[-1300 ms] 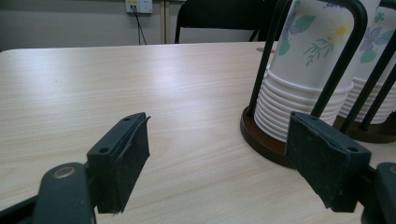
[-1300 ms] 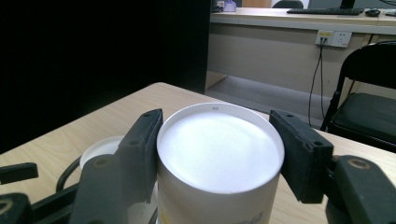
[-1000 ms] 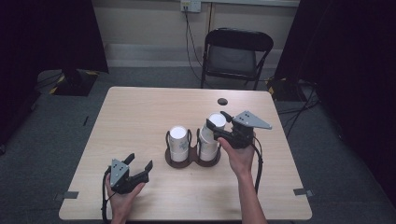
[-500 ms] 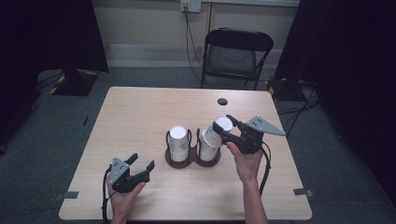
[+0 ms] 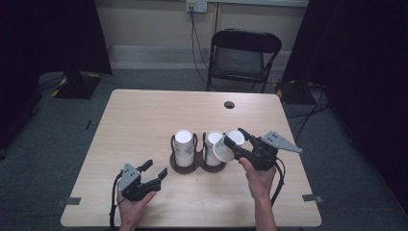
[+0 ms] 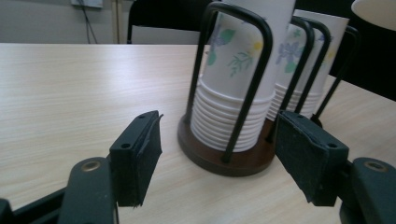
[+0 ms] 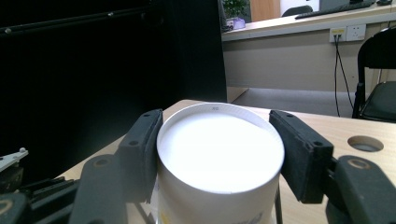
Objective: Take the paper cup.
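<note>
A dark round wire holder (image 5: pixel 179 168) in the middle of the table carries two stacks of white, flower-printed paper cups, a left stack (image 5: pixel 184 144) and a right stack (image 5: pixel 212 146). My right gripper (image 5: pixel 235 140) is shut on one paper cup (image 5: pixel 225 149), held tilted just right of the right stack and above the table. In the right gripper view that cup (image 7: pixel 219 163) sits bottom-up between the pads of the right gripper (image 7: pixel 219 135). My left gripper (image 5: pixel 155 171) rests open near the front left, its jaws pointing at the holder (image 6: pixel 224 158) and the nearer stack (image 6: pixel 238 70).
A round cable hole (image 5: pixel 229 104) lies near the table's far edge (image 5: pixel 192 91). A black folding chair (image 5: pixel 245 53) stands behind the table. Dark curtains hang at both sides. Bare wood surrounds the holder.
My right gripper has lifted one cup off the right stack and drawn it right and towards the front, tilting it. The left gripper has stayed put.
</note>
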A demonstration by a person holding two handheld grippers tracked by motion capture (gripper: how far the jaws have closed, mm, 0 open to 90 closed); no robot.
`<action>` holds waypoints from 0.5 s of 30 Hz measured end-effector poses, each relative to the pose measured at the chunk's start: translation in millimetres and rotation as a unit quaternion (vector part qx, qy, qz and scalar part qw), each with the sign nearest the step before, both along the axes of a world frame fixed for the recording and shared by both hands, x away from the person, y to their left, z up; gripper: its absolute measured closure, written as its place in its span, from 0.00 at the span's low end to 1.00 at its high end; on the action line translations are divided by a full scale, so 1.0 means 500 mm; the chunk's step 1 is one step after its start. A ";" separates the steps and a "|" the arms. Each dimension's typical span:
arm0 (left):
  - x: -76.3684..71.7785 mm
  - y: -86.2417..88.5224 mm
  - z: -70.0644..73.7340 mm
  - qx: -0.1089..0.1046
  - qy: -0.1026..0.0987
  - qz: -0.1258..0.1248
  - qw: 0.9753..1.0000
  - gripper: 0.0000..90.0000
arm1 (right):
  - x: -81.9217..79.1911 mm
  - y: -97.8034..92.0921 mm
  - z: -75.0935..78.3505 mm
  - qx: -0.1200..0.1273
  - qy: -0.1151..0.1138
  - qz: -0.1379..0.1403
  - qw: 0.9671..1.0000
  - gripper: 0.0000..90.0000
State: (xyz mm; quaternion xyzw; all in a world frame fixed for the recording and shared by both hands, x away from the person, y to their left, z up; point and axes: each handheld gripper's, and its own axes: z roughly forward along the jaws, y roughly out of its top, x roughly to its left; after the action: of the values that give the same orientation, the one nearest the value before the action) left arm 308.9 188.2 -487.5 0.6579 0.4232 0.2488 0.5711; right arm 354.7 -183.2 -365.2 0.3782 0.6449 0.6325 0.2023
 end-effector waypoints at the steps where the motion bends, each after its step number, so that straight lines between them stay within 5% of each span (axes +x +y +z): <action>1: -0.001 -0.002 0.001 -0.002 0.000 -0.005 1.000 0.35 | -0.004 -0.001 -0.003 0.002 0.000 0.000 1.000 0.41; 8: -0.005 -0.019 0.012 -0.010 -0.003 -0.024 1.000 0.41 | -0.031 0.005 -0.021 0.032 0.018 0.016 0.999 0.41; 15: -0.010 -0.038 0.019 -0.014 -0.011 -0.039 0.999 0.36 | -0.052 0.008 -0.063 0.063 0.064 0.016 0.996 0.41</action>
State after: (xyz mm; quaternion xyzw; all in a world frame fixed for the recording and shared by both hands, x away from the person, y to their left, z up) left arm 303.9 169.4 -477.8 0.6629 0.3949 0.2276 0.5941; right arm 328.9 -179.2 -396.5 0.4196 0.6213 0.6495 0.1266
